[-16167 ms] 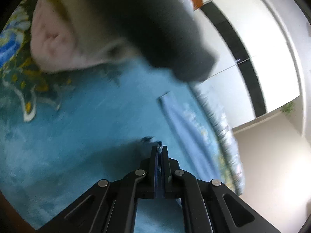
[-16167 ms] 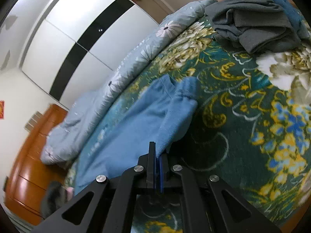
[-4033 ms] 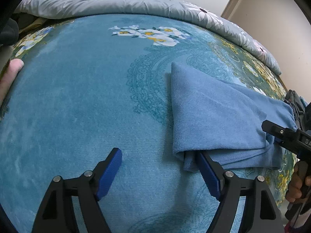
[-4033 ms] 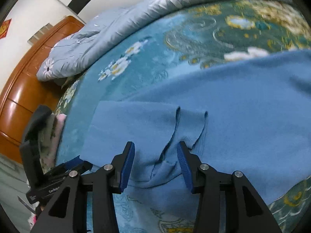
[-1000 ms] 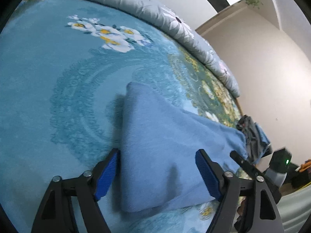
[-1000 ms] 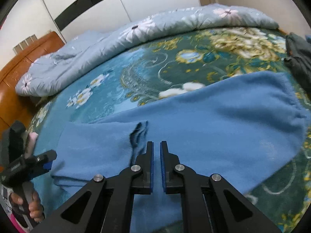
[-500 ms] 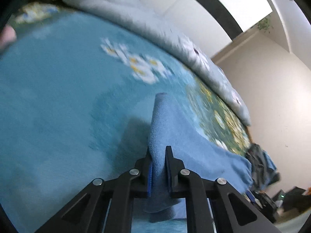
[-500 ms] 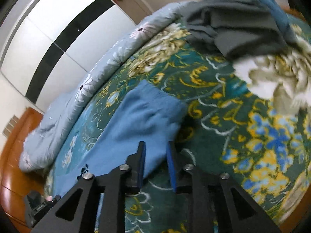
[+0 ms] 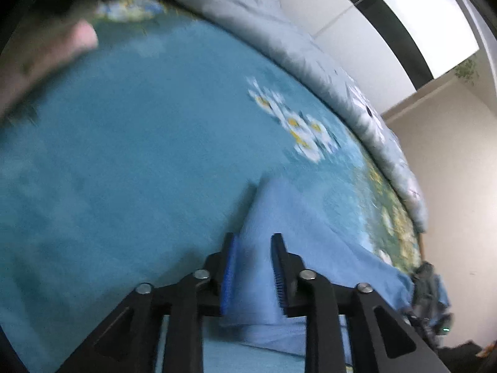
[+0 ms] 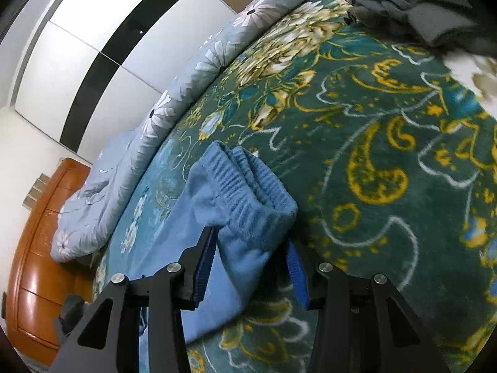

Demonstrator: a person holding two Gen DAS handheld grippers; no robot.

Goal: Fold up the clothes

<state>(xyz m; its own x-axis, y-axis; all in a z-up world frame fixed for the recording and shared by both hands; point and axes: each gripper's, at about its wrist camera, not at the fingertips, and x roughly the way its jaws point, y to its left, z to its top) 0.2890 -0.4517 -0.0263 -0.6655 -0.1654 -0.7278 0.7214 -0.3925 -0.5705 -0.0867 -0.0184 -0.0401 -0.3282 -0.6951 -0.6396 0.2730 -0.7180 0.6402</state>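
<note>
Light blue fleece trousers (image 9: 313,248) lie folded lengthwise on the patterned bedspread (image 9: 124,155). In the left wrist view my left gripper (image 9: 251,242) is partly open, its fingers on either side of the folded waist end, which lies loose between them. In the right wrist view the ribbed cuffs (image 10: 245,192) of the trousers lie between the fingers of my right gripper (image 10: 251,242), which is open around them and not clamped.
A grey-blue floral quilt (image 10: 174,99) runs along the far side of the bed. A pile of dark grey clothes (image 10: 413,3) sits at the top right of the right wrist view. A wooden headboard (image 10: 37,248) and white wardrobe doors (image 10: 93,43) lie beyond.
Both grippers have opened: the left was shut on the waist end half a second ago, and the right has widened around the cuffs and moved closer to them.
</note>
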